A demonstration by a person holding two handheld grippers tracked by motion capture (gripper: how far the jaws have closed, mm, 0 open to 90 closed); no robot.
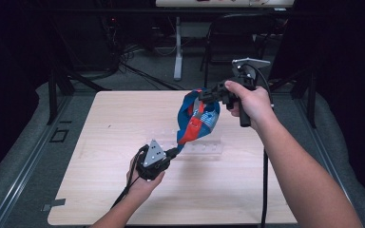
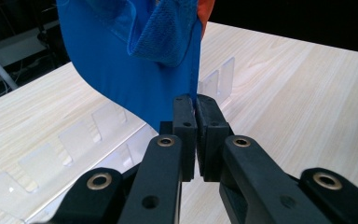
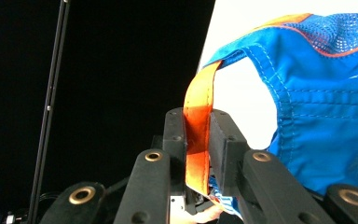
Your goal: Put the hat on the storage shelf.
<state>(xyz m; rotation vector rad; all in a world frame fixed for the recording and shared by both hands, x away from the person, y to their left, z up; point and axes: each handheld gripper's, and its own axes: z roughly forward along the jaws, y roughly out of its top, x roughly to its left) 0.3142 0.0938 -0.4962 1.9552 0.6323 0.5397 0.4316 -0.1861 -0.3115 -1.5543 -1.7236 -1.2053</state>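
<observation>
A person holds a blue and orange garment point(image 1: 197, 118) stretched in the air above a pale wooden surface point(image 1: 100, 199). The left hand-held gripper point(image 1: 175, 152), near the centre, is clamped on the garment's blue lower edge point(image 2: 168, 93). The right hand-held gripper point(image 1: 204, 97), raised toward 1 o'clock, is closed on an orange strap point(image 3: 196, 140). A clear plastic divider rack point(image 1: 204, 148) lies under the cloth. The step in hand looks like spreading the garment out — next, both grips probably need to hold while it is lowered flat.
</observation>
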